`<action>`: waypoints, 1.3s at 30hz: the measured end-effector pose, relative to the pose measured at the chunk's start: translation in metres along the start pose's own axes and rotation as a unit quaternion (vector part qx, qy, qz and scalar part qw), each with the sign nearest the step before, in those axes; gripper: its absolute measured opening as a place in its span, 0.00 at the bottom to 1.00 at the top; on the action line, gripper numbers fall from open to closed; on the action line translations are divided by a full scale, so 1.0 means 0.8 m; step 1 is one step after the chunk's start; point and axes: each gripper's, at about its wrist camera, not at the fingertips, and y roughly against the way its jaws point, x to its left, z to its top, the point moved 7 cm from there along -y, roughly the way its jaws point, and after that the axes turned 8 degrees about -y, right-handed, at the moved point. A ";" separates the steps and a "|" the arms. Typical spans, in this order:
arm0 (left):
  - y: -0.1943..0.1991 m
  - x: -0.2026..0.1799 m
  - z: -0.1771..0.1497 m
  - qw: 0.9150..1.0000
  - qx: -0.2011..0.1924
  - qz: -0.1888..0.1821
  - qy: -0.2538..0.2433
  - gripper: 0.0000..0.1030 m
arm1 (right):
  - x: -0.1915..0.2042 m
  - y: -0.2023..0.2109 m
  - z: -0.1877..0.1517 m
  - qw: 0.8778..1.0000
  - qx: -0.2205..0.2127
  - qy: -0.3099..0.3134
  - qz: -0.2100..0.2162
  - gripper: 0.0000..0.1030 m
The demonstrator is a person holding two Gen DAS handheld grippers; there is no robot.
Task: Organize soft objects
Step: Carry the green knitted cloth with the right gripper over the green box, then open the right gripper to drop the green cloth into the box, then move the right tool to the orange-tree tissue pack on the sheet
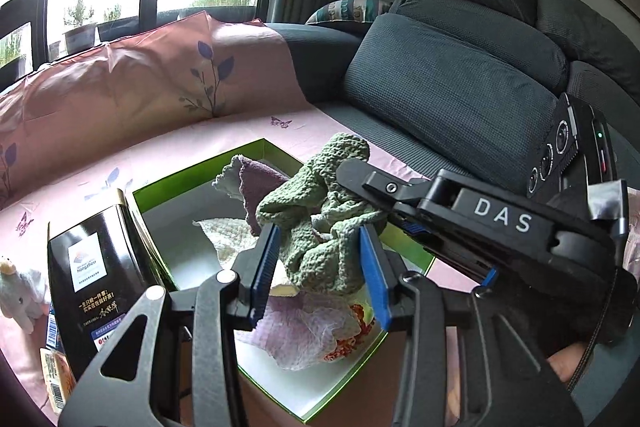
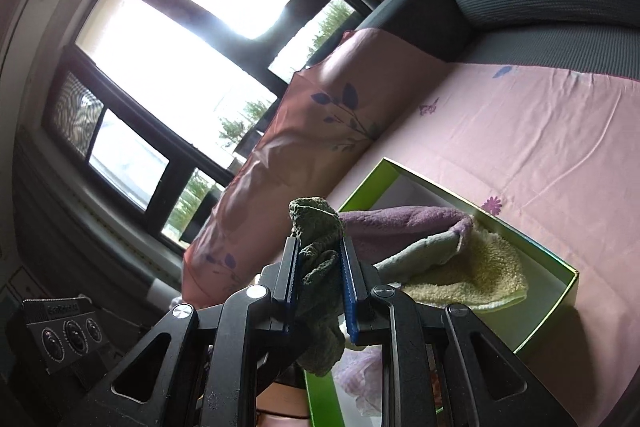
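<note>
Green cloth (image 1: 320, 227), crinkled and bunched, hangs limp.

The green cloth (image 1: 320, 227) hides much of the green box (image 1: 160, 183) floor behind it. The black box's (image 1: 96, 267) small print is too fine to read. A white plush toy (image 1: 18, 291) is cut by the left edge. The window (image 2: 192, 39) glare washes out the outdoors.

Crumpled green cloth (image 1: 320, 227) above green box (image 1: 280, 151)
</note>
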 end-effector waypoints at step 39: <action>0.232 0.205 -0.151 0.968 -0.001 0.199 0.152 0.98 | 0.151 -0.001 -0.133 0.971 0.075 0.214 -0.073 0.90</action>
